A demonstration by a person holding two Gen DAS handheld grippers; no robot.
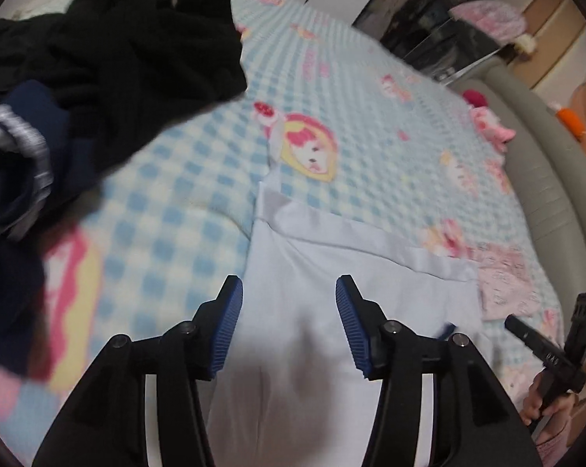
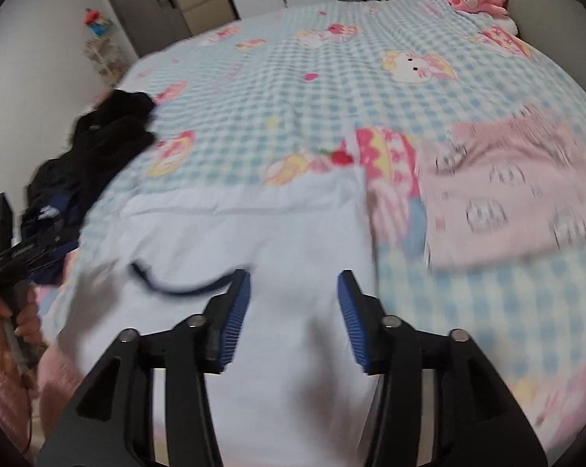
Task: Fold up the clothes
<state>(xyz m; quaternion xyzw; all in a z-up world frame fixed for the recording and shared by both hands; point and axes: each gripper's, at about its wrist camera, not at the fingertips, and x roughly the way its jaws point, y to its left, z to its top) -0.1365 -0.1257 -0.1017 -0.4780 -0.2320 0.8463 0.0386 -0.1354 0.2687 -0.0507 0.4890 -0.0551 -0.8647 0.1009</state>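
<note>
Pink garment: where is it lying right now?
In the right wrist view the pink garment lies flat on the bed, right of the white garment.

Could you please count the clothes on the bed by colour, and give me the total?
Pale blue-white, spread flat: 1, the light garment
Pink with a printed pattern, lying flat: 1, the pink garment
Dark heap: at least 2, a black garment and a navy garment; more may be hidden in the heap
Total: at least 4
</note>
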